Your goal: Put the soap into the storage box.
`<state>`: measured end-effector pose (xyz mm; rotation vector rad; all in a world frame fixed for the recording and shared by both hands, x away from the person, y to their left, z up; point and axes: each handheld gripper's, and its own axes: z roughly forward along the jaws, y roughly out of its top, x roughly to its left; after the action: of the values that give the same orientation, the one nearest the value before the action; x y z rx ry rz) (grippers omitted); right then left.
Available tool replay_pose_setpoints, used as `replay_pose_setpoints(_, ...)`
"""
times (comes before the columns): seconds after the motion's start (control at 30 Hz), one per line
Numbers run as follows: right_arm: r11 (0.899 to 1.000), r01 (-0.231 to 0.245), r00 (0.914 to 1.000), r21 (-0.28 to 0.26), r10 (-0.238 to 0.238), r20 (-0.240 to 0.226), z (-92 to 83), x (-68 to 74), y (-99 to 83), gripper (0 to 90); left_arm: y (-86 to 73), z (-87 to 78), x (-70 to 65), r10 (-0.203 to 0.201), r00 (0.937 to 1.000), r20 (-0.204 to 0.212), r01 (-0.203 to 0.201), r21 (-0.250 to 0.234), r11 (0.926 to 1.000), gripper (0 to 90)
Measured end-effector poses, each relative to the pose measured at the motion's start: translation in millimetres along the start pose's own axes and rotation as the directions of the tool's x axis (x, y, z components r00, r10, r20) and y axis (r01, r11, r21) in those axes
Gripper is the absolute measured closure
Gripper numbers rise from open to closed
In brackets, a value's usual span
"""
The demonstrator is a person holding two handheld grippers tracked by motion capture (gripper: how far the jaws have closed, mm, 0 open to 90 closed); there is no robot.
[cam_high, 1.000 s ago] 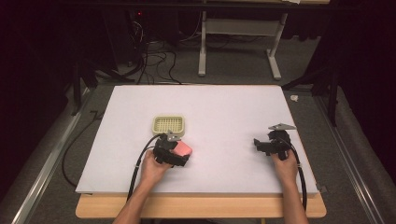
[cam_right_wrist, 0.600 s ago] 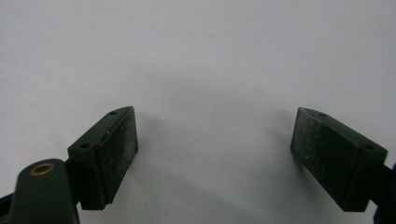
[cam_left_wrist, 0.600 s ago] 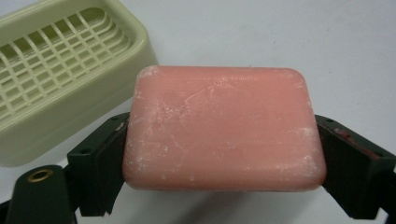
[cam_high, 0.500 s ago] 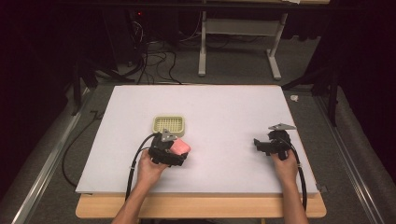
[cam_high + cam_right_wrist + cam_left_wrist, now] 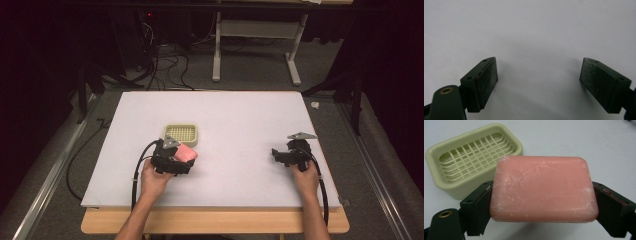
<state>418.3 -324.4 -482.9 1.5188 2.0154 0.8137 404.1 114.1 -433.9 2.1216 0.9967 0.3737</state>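
Soap, a pink rectangular bar (image 5: 543, 188) with rounded corners, sits clamped between the jaws of my left tool (image 5: 172, 161), lifted just beside the pale green plastic soap dish (image 5: 472, 157) with its grid floor. I judge this the carrying step: the bar is gripped but not yet over the dish. Next I must bring it above the dish's grid, lower it level, then release. My right tool (image 5: 539, 77) rests with jaws apart, well away from the dish, over the white table (image 5: 240, 120).

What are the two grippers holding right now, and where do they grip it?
The left gripper clamps the pink rectangular soap bar by its two short ends. The right gripper is open, holding nothing.
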Motion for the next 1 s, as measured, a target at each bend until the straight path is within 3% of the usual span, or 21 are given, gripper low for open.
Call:
replay_pose_setpoints(0.27, 1.000, -0.001, 1.0000, 0.001, 0.001, -0.001, -0.1, 0.1, 0.0, 15.4, 6.5, -5.8, 7.3, -0.030, 0.9995, -0.012, 0.030, -0.019, 0.9994, 13.8)
replay_pose_setpoints(0.5, 1.000, 0.000, 1.0000, 0.000, 0.000, -0.001, 0.0, 0.0, 0.0, 15.4, 7.0, -9.2, 18.3, -0.092, 0.9955, -0.022, 0.091, -0.034, 0.9953, 13.8)
replay_pose_setpoints(0.6, 1.000, 0.000, 1.0000, 0.000, 0.000, -0.002, 0.0, 0.1, 0.0, 15.4, 9.6, -11.1, 22.0, -0.098, 0.9937, -0.054, 0.097, -0.032, 0.9948, 13.8)
replay_pose_setpoints(0.77, 1.000, 0.000, 1.0000, 0.000, 0.000, -0.002, 0.0, 0.1, 0.0, 15.4, 15.0, -13.8, 28.0, -0.125, 0.9890, -0.079, 0.120, -0.058, 0.9910, 13.8)
replay_pose_setpoints(1.0, 1.000, -0.001, 1.0000, 0.001, 0.001, -0.002, -0.1, 0.2, 0.0, 15.4, 19.8, -11.4, 35.1, -0.136, 0.9854, -0.103, 0.131, -0.050, 0.9901, 13.8)
